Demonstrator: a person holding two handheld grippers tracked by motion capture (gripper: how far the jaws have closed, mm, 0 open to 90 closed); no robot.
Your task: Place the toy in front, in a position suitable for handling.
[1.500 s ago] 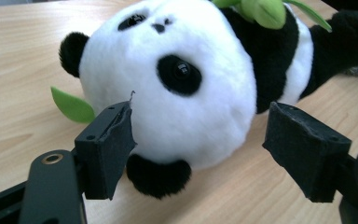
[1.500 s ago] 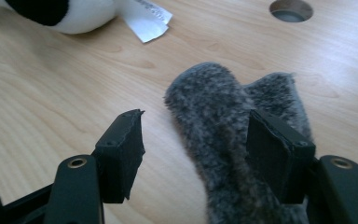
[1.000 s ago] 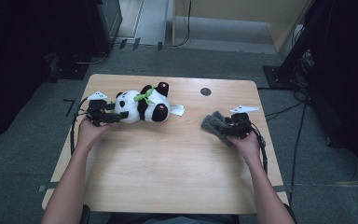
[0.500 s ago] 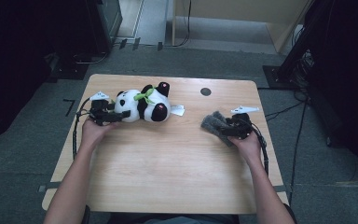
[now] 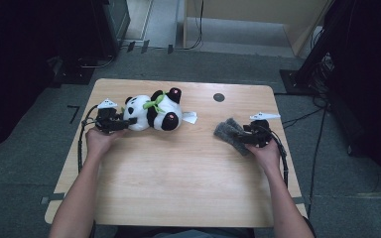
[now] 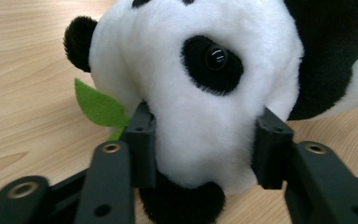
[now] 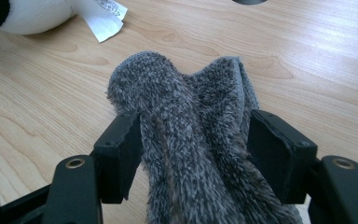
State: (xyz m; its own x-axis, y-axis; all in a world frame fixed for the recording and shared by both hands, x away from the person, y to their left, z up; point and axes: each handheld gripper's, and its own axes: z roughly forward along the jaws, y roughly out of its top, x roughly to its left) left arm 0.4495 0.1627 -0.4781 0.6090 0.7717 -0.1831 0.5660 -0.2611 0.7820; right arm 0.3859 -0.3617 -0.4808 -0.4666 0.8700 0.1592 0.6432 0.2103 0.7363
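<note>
A toy panda lies on its side on the wooden tabletop, near the far left corner. The left claw is at the panda's head. Its jaws have just been closing, and in the left gripper view the two black pads now press into the soft white face from both sides, so the claw is pinching the panda's head. A green felt leaf sticks out by the left pad, and a white tag lies flat by the panda's other end.

Over on the right, well apart from the panda, the right claw is pinching a fuzzy grey cloth. The cloth is bunched up between the jaws and seems to rest on the tabletop, though the far view is a bit blurry. A small dark round spot sits in the wood near the far edge.
</note>
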